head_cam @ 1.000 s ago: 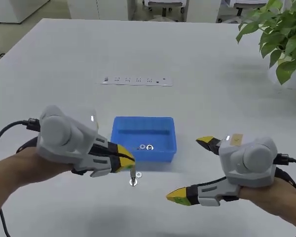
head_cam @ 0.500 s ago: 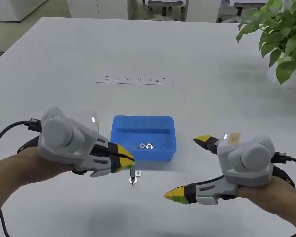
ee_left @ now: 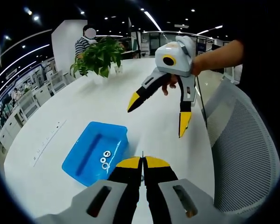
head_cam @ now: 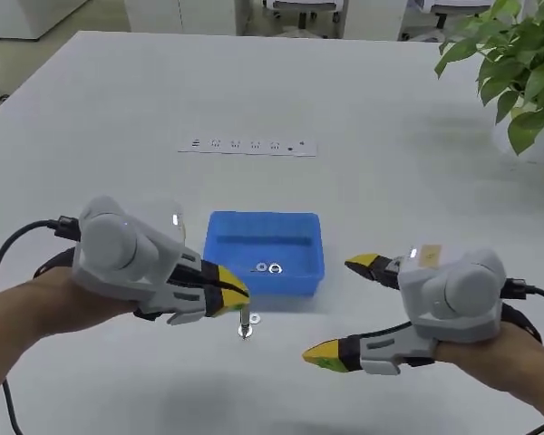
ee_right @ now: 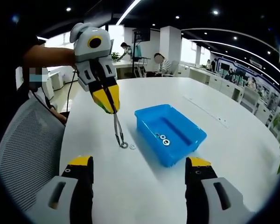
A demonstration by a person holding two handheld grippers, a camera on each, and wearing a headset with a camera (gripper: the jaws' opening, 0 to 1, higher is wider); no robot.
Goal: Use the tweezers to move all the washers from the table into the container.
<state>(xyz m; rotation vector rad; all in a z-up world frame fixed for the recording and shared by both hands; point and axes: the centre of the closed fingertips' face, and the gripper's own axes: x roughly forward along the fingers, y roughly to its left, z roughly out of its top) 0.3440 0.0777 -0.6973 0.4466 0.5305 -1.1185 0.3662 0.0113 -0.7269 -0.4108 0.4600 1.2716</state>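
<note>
**A:** Anything different from a second ago?

**B:** Barely. My left tongs (head_cam: 238, 292) have stayed clamped on the tweezers (head_cam: 244, 323), with the tips at a washer (head_cam: 244, 334) on the tabletop (head_cam: 390, 163), just on the near side of the container (head_cam: 263, 218). The right tongs (head_cam: 329, 312), apart and empty, crept left. I judge nothing's lifted yet.

**A:** And their axis?

**B:** Nearly upright, tips pointing down. A second washer (head_cam: 255, 319) lies just beside.

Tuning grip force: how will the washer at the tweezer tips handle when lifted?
The small metal washer lies flush on the white table, so it likely slides when nudged. Thin and shiny, it is probably light and may slip from the slim metal tweezers.
</note>
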